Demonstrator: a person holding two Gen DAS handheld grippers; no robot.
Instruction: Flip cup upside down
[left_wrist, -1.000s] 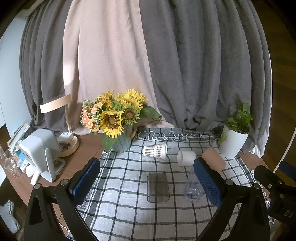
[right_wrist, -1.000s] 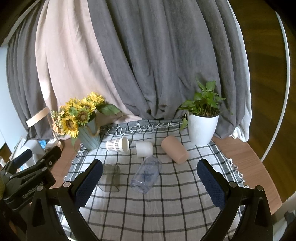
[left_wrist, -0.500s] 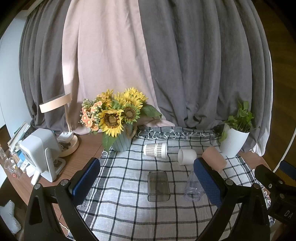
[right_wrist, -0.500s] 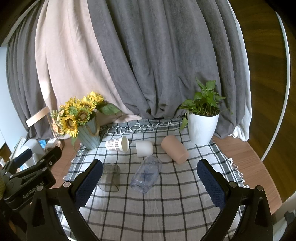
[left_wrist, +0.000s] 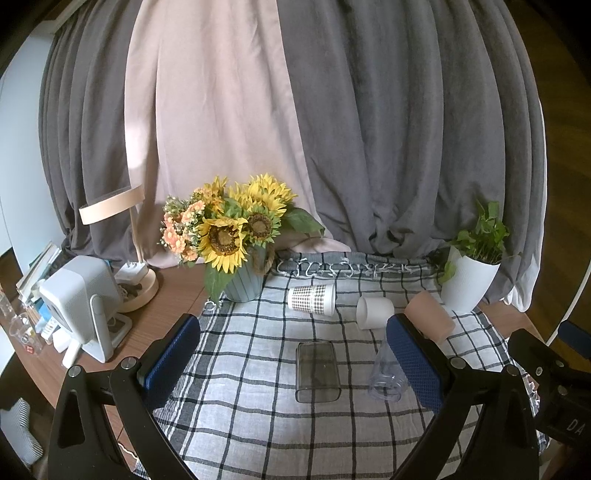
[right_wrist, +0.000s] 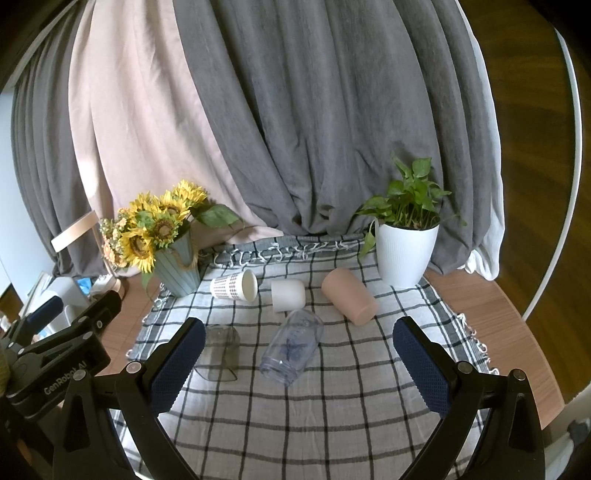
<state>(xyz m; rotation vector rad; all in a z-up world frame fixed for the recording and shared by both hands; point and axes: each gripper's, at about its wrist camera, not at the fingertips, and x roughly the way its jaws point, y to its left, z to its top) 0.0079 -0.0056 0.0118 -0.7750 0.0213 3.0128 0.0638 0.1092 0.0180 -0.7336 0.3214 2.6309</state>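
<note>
A: Cups, five of them, all lying on their sides on the checked cloth (right_wrist: 332, 406). In the back row sit the patterned paper cup (right_wrist: 233, 286), the plain white cup (right_wrist: 288, 295) and the pink cup (right_wrist: 349, 295). Nearer the camera lie the smoky grey tumbler (right_wrist: 221, 352) and the clear plastic cup (right_wrist: 291, 345).

B: And the two tongs?

A: The left gripper (left_wrist: 291, 363) has its blue-padded fingers (left_wrist: 171, 360) spread wide with nothing between them. It hangs above the near part of the cloth, and the grey tumbler (left_wrist: 317, 371) lies in the gap as seen from its own camera, untouched. The right gripper (right_wrist: 299, 363) is just as wide apart and also holds nothing; the clear cup shows between its fingers (right_wrist: 421, 369), but apart from them.

B: What else stands on the table?

A: A sunflower bouquet (left_wrist: 229, 229) in a ribbed blue-green vase sits at the cloth's back left corner, just beside the patterned cup (left_wrist: 312, 299). A potted green plant (right_wrist: 406, 243) in a white pot stands at the back right, near the pink cup. Left of the cloth, on bare wood, stand a desk lamp (left_wrist: 118, 236) and a small white device (left_wrist: 79, 299). Grey and beige curtains (right_wrist: 295, 110) hang behind everything
</note>
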